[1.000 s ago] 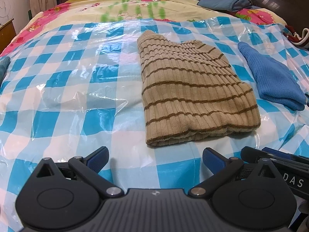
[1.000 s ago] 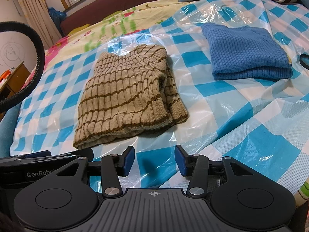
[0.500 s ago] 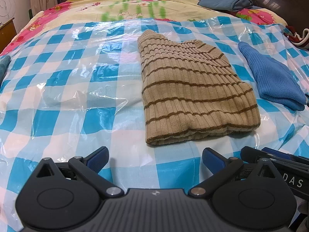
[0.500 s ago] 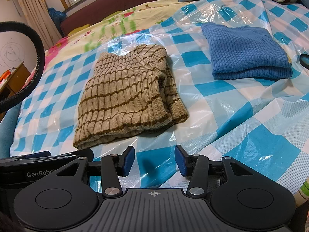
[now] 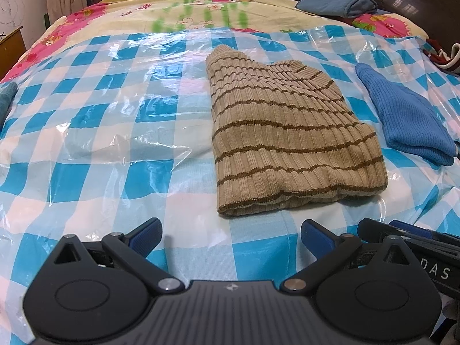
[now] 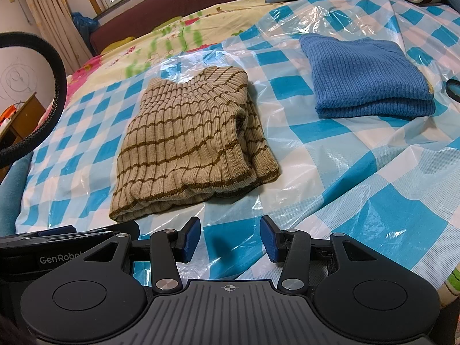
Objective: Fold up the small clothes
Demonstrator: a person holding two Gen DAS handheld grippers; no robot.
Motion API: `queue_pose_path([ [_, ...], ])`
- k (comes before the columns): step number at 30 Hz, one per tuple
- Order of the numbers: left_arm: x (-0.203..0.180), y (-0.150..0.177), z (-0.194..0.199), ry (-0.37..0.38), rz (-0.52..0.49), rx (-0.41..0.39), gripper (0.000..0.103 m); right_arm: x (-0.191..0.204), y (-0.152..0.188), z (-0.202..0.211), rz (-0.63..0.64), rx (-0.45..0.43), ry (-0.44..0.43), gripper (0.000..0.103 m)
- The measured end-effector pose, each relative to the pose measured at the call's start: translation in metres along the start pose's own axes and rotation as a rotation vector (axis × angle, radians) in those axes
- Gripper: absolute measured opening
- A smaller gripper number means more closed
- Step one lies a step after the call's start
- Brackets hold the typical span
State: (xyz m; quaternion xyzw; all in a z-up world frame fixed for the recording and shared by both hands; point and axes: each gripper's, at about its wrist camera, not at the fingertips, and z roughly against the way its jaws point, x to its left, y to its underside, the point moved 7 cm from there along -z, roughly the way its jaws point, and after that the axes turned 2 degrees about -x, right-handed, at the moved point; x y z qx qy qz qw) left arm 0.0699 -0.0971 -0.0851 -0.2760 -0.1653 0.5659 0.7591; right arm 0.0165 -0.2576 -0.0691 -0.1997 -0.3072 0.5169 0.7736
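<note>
Folding is being shown as apparently finished: striped sweater lying folded at frame centre, blue sweater folded upper right, left gripper and right gripper being held open, empty, at bottom.

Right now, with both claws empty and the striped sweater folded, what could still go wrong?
The striped sweater has an inner layer poking out along its right edge, so picking it up may undo the fold. The loose clear plastic sheet over the checked cover is wrinkled and could get pinched along with fabric. The blue sweater lies close by, so a wide sweep might disturb it.
</note>
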Motion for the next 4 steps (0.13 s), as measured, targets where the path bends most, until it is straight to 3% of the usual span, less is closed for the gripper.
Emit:
queue_pose_path([
  [4, 0.0001, 0.0006, 0.0001, 0.002, 0.006, 0.004, 0.103, 0.0, 0.0, 0.0, -0.001, 0.0, 0.0, 0.045],
])
